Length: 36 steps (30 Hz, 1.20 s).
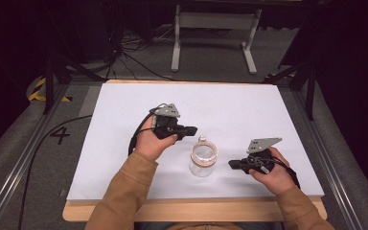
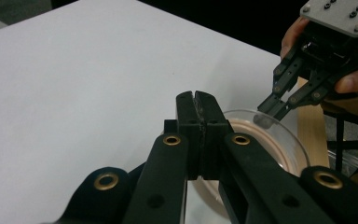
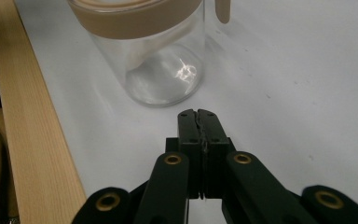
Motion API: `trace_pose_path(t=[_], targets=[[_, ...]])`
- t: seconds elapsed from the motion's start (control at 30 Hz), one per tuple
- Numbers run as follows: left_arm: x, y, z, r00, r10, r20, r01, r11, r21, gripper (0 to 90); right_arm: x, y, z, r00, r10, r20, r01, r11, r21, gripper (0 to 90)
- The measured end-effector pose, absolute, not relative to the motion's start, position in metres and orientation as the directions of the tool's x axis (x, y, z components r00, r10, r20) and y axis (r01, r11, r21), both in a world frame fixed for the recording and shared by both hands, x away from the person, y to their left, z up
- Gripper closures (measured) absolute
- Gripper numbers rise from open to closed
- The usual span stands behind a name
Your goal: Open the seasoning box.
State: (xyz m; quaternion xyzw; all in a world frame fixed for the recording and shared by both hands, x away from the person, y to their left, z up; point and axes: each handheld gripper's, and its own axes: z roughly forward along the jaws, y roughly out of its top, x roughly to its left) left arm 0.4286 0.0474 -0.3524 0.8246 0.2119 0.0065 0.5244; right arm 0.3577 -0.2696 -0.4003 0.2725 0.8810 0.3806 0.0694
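a clear glass jar (image 1: 203,159) with a tan band round its rim is seen standing upright on the white tabletop (image 1: 124,120), toward the near edge and about midway between the left and right edges. the left gripper (image 1: 191,130) is held just beyond and to the left of the jar, its fingers (image 2: 197,116) pressed together with nothing between them and pointed across toward the jar's rim. the right gripper (image 1: 231,164) is held just to the right of the jar, near the tabletop's near edge, its fingers (image 3: 200,126) likewise closed on nothing and aimed at the jar's side, close to it but apart.

in the left gripper view the jar's open mouth (image 2: 270,140) is looked into from above, and the other gripper's closed tips are seen poised just over its far rim. in the right gripper view the jar's lower wall and base (image 3: 163,79) are shown low down, with the bare wooden border (image 3: 32,140) of the tabletop alongside. a small tab at the rim's far side (image 1: 202,139) is made out in the high view.
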Motion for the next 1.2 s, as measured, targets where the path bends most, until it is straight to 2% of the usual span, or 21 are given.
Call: trace_pose_path(t=[0.37, 0.7, 1.2], targets=[[0.427, 0.021, -0.364, 0.917, 0.360, -0.169, 0.310, -0.381, 0.871, 90.0, 0.352, -0.273, -0.400, -0.837, 0.540, 0.088, 0.433, 0.555, 0.710, 90.0], [0.433, 0.024, -0.372, 0.898, 0.409, -0.159, 0.328, -0.386, 0.862, 90.0, 0.351, -0.270, -0.401, -0.843, 0.531, 0.086, 0.425, 0.561, 0.711, 90.0], [0.436, 0.025, -0.375, 0.902, 0.398, -0.168, 0.326, -0.370, 0.870, 90.0, 0.343, -0.258, -0.394, -0.866, 0.494, 0.078, 0.390, 0.568, 0.725, 90.0]])
